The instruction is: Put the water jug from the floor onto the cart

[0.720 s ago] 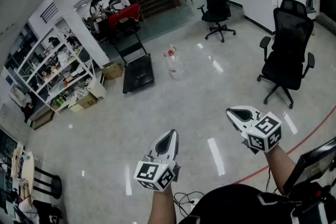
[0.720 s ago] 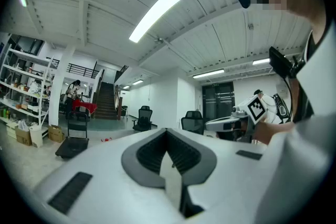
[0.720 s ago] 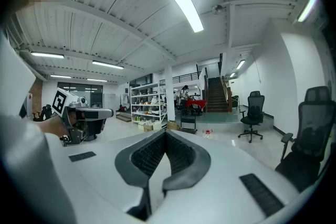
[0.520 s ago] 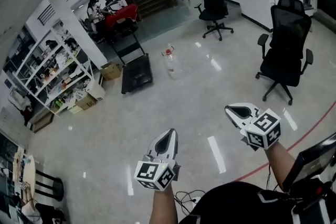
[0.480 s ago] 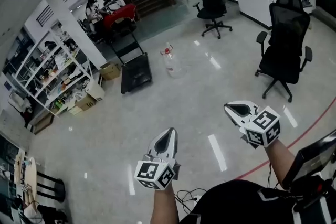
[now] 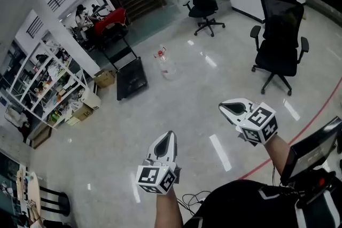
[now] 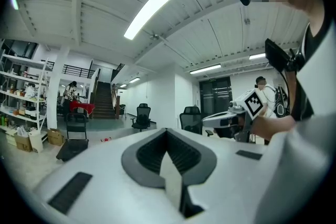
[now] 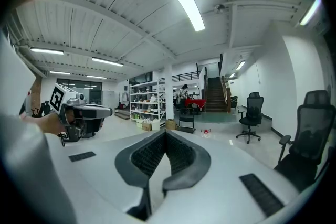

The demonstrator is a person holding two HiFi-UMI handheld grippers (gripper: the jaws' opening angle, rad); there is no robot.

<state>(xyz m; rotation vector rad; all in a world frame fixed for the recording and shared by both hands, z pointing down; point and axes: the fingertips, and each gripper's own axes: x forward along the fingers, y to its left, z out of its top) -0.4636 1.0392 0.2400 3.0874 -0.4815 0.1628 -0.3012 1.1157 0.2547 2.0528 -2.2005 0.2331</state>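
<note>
We stood on a glossy, pale stone floor [image 6: 107, 131], with a black mesh-backed office chair [image 6: 279, 34] off to our right. The flat black platform cart [image 6: 131, 78] was well ahead, its tubular handle upright. Just beside the cart but clear of its deck, the rounded, transparent water jug [image 6: 163, 65] with its red cap sat on the floor, while our smooth white left gripper [image 6: 168, 137] and right gripper [image 6: 223, 108] each held ribbed grey jaws pressed together on nothing.

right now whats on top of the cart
Nothing shows on the cart; the jug stands on the floor beside it. Whatever is under its deck is hidden.
</note>
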